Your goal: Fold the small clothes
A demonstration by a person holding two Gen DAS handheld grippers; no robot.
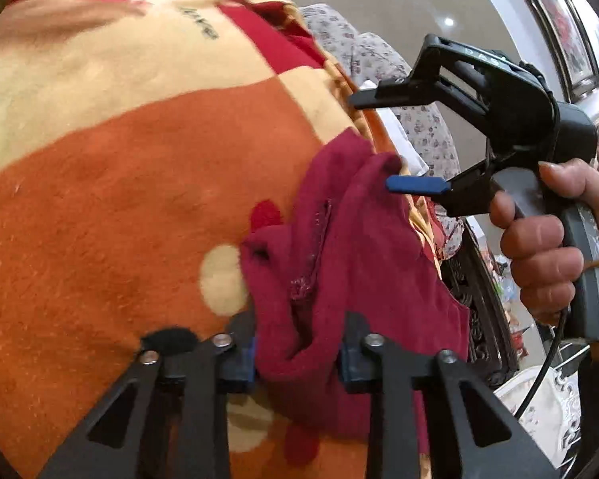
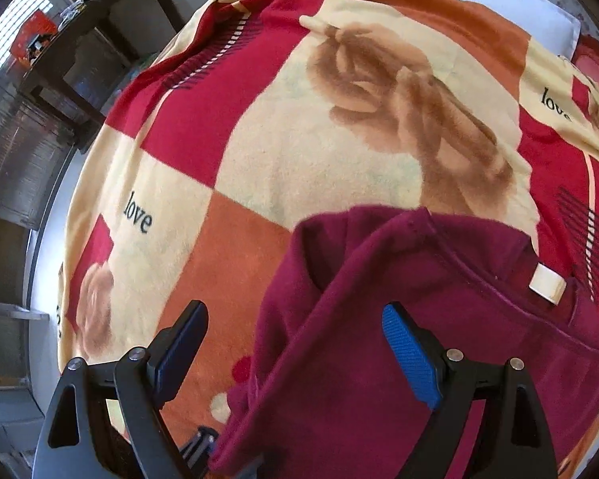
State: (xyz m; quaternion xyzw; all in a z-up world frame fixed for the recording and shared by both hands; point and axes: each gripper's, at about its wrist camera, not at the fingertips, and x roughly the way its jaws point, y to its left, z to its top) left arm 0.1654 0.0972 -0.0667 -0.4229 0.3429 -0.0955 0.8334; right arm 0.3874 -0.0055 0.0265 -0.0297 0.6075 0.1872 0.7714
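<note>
A small dark red garment (image 1: 339,263) lies bunched on a patterned blanket (image 1: 112,183). My left gripper (image 1: 297,355) has its blue pads on either side of a thick fold of the garment and grips it. My right gripper (image 1: 375,141) shows in the left wrist view, held by a hand, jaws wide apart, lower blue pad touching the garment's far edge. In the right wrist view the garment (image 2: 399,319) lies between the spread fingers of my right gripper (image 2: 295,343). A white label (image 2: 547,283) shows at its collar.
The blanket (image 2: 299,151) with red, orange and cream squares covers a bed. A floral pillow (image 1: 379,60) and white pillow (image 2: 511,4) lie at its far end. A dark table (image 2: 84,40) stands beside the bed. Dark furniture (image 1: 483,319) lies beyond the bed edge.
</note>
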